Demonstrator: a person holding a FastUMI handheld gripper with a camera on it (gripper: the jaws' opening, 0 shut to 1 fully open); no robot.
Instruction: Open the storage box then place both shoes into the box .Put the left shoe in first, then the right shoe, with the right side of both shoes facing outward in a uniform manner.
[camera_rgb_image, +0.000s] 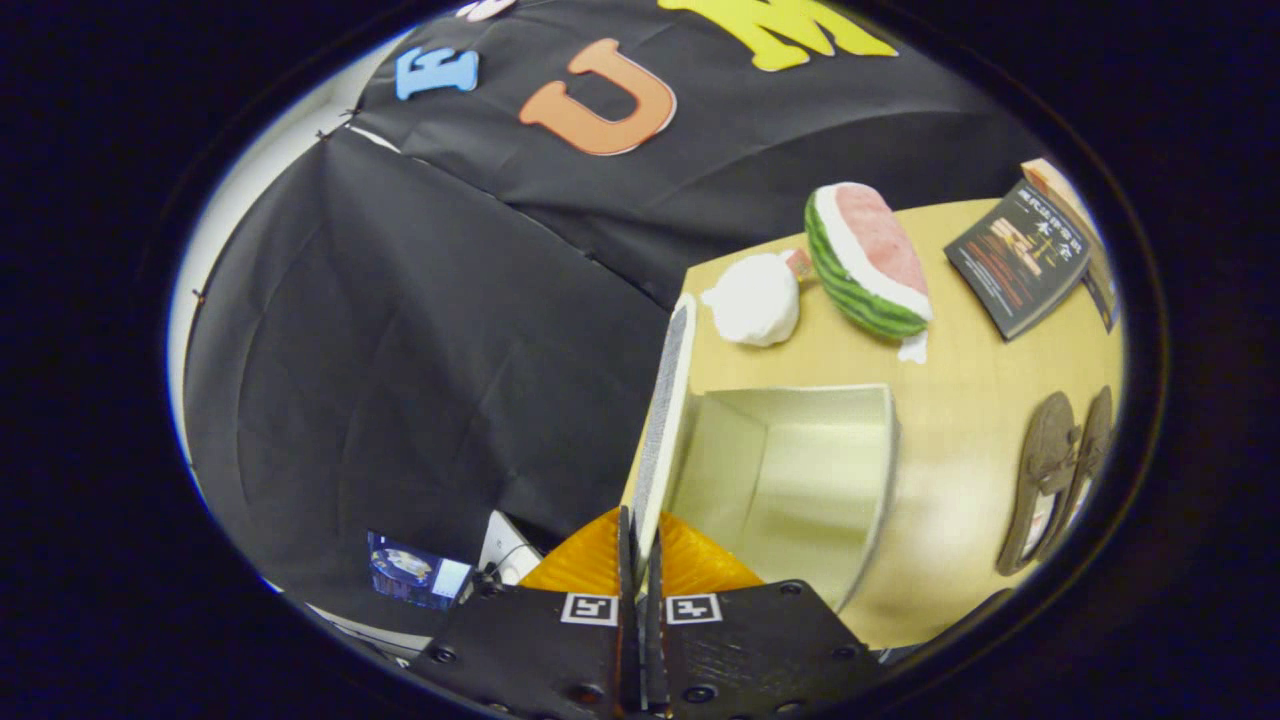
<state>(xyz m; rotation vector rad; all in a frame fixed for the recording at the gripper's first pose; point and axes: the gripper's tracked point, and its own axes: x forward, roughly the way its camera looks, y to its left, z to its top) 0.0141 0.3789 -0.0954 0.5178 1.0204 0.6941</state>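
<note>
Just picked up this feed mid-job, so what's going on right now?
The hand-held gripper has its fingers closed on the edge of the storage box's lid, which is swung up on edge. The box stands open on the wooden table with nothing visible inside. Both shoes lie side by side on the table past the box, untouched. Beyond it sit a plush watermelon slice, a white soft item and a dark booklet.

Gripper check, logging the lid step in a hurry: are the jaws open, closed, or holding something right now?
Gripper: jaws closed on the lid of the open storage box, holding it upright.
</note>
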